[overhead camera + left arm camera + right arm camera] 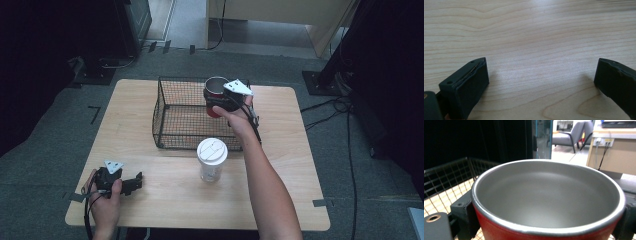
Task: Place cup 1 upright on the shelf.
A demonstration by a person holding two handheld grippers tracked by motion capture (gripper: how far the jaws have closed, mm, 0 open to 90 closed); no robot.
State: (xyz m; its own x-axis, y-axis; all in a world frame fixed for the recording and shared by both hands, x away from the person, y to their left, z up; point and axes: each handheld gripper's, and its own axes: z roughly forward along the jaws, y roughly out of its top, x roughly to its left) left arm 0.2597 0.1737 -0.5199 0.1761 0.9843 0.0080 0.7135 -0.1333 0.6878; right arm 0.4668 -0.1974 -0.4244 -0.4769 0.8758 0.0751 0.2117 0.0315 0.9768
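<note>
The wooden table (280,165) carries a black wire basket (170,107) toward its far side, and the work in hand looks like setting a red cup (214,97) down into that basket. The right gripper (231,100) holds the cup above the basket's right-hand end, over or just inside the right wall; from the high view I cannot tell whether the cup's base is already below the rim. In the right gripper view the cup (549,202) sits upright between the two black jaws, which press on its red wall from either side, so the tongs are clamped on the cup, its steel-lined mouth open upward. The relation that matters is vertical: the cup's long axis stands plumb, and the basket floor (439,200) lies straight beneath and to the camera's left, with the mesh wall close by. My judgement is that the next move is a straight lowering, kept clear of the right wall's wire. A lidded clear tumbler (212,160) stands on the table just in front of the basket, apart from it. The left gripper (131,184) rests near the table's front left corner, well apart from the basket, its jaws spread wide over bare wood (536,50) with nothing between them.
</note>
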